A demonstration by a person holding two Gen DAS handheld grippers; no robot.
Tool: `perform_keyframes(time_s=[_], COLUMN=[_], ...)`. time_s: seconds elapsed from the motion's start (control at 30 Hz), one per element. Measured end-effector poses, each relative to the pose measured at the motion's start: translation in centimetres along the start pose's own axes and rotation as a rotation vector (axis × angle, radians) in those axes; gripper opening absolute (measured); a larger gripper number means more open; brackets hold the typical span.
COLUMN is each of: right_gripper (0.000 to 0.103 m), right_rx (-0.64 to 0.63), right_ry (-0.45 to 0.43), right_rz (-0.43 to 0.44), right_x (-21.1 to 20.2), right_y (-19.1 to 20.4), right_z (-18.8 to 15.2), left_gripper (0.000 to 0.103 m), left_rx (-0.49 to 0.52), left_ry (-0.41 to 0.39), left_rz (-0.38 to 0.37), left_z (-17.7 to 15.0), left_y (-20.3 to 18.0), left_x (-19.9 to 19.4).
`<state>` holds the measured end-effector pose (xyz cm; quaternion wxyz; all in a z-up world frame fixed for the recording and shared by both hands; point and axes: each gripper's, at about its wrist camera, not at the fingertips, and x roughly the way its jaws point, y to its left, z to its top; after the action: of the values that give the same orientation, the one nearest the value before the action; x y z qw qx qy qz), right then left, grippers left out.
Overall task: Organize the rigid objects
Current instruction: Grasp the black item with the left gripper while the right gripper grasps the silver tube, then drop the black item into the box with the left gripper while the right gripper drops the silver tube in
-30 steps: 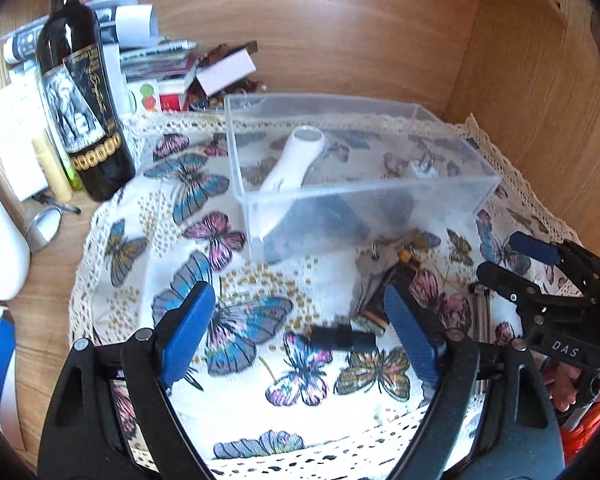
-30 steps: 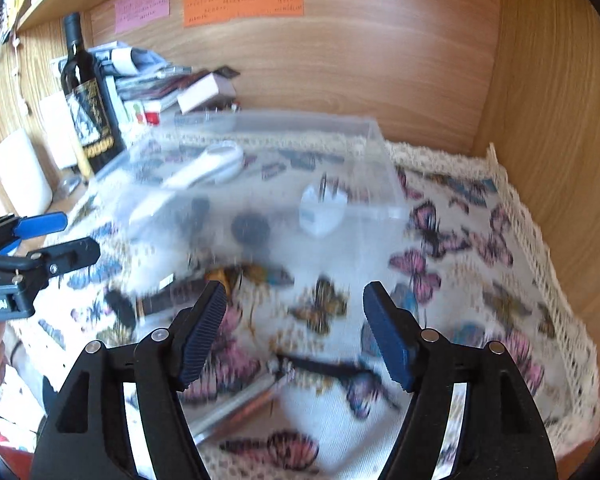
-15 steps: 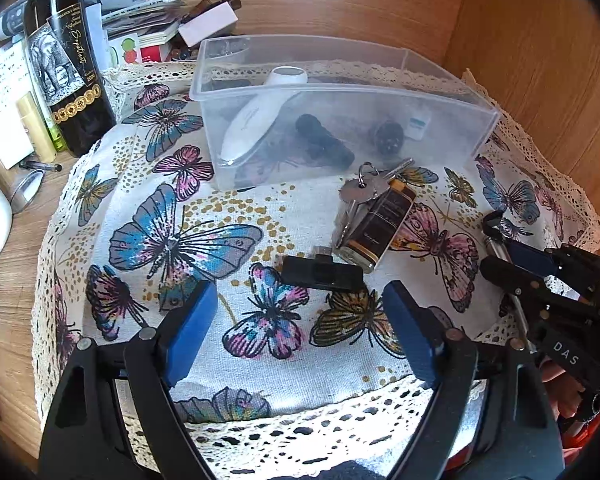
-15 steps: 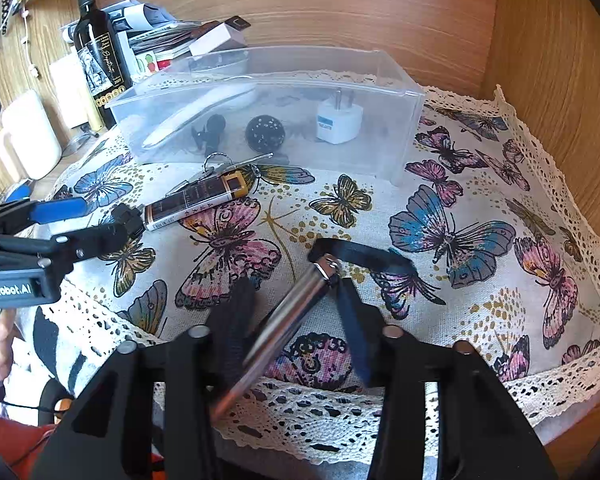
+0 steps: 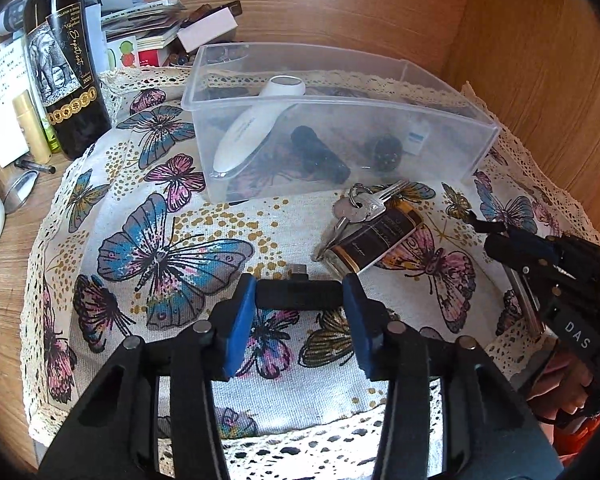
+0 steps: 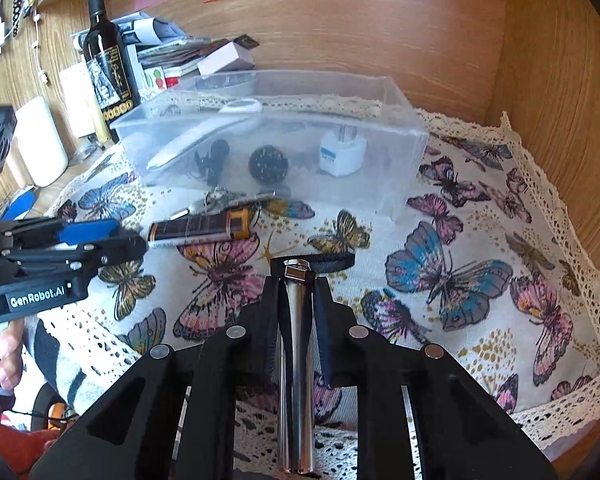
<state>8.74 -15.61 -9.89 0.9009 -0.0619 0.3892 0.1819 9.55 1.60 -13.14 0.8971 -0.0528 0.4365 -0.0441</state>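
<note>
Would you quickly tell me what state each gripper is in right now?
Left gripper: closed on the small black adapter, which lies on the cloth.
Right gripper: closed on the metal flashlight, gripped along its length.

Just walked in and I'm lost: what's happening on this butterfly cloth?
A person is tidying small items into the clear plastic bin with two handheld grippers. The left gripper has its jaws closed on a small black USB adapter lying on the cloth. The right gripper is clamped on a shiny metal cylinder with a black strap. Keys and a dark lighter-like case lie loose on the cloth.
</note>
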Motion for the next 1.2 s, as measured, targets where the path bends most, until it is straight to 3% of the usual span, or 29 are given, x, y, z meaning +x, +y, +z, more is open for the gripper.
perform_keyframes(time_s=[0.17, 0.7, 1.0, 1.2], right_gripper=[0.015, 0.015, 0.015, 0.015], right_rx=[0.012, -0.025, -0.044, -0.053], right_ry=[-0.057, -0.241, -0.309, -0.288], right_rz=[-0.002, -0.007, -0.045, -0.068], right_x=[-0.9, -3.2, -3.6, -2.1], right_y=[-0.7, -1.1, -1.6, -1.9], right_z=[1.8, 8.7, 11.4, 12.1], left_gripper=[0.044, 0.044, 0.044, 0.044], left_rx=[-0.001, 0.016, 0.024, 0.018], left_ry=[-0.031, -0.266, -0.300, -0.268], left_rz=[0.017, -0.013, -0.019, -0.016], left_z=[0.6, 6.9, 10.1, 11.0], left_y=[0.2, 0.0, 0.7, 1.3], left_x=[-1.1, -6.2, -6.0, -4.1])
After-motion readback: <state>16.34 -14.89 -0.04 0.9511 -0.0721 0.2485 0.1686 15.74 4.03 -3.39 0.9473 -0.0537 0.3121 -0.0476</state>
